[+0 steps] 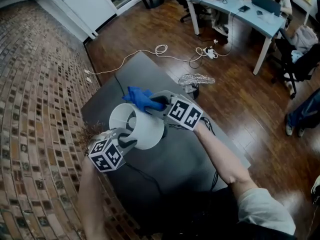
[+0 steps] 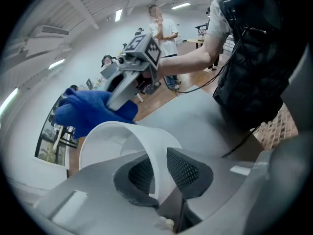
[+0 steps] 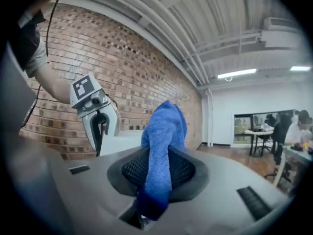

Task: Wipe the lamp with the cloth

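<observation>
Blue cloth sits clamped in the right hand-held gripper; the left hand-held gripper pinches the white lampshade.

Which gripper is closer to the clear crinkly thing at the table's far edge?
Right. The right gripper, holding the blue cloth, is at the lampshade's far rim, on the side toward the clear crinkly thing. The left gripper pinches the near rim, farther off.

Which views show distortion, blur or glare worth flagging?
Head view: sharp, brick wall bowed at the left edge, white lampshade bright yet readable. Left gripper view: fisheye, dark corners, blue cloth soft. Right gripper view: fisheye, cloth's near end blurred, ceiling light glaring.
</observation>
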A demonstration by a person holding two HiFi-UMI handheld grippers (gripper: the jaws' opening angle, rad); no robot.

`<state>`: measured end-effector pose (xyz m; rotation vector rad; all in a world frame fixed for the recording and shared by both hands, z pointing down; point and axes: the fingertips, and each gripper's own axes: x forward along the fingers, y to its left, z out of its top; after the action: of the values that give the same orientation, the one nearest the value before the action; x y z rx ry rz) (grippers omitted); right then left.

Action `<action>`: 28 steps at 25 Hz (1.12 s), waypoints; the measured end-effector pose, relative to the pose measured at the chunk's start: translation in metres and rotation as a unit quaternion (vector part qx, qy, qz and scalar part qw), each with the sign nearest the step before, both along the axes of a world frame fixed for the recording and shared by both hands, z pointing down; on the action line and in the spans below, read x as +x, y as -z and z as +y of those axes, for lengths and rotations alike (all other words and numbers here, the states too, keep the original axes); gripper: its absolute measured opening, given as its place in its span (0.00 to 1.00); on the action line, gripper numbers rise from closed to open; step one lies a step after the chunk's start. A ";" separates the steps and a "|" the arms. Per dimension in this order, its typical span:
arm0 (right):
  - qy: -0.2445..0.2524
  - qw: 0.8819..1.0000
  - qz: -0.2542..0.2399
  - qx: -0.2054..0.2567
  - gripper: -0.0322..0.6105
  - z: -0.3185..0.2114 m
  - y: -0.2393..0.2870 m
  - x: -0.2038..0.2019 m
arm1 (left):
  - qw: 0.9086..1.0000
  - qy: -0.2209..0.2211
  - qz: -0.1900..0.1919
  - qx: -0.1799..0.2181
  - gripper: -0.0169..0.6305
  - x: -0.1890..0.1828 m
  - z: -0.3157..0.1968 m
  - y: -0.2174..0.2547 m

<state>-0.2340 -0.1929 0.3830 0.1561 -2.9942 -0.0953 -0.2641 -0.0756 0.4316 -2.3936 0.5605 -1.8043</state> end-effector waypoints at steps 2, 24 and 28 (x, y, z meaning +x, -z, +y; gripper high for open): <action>0.034 0.999 0.032 -0.008 0.19 0.006 -0.005 -0.021 | 1.000 0.003 0.000 0.000 0.15 0.000 0.002 -0.002; 0.042 0.887 -0.112 -0.446 0.18 0.064 -0.046 0.014 | 0.998 0.054 0.024 0.010 0.17 -0.005 -0.009 0.001; -0.057 0.863 -0.077 -0.497 0.18 0.027 -0.139 0.039 | 0.995 0.091 0.046 0.004 0.17 -0.021 -0.016 0.003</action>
<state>-0.1951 -0.1659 0.5223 0.2135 -2.7338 1.4815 -0.2853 -0.0915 0.4288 -2.5029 0.8206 -1.7598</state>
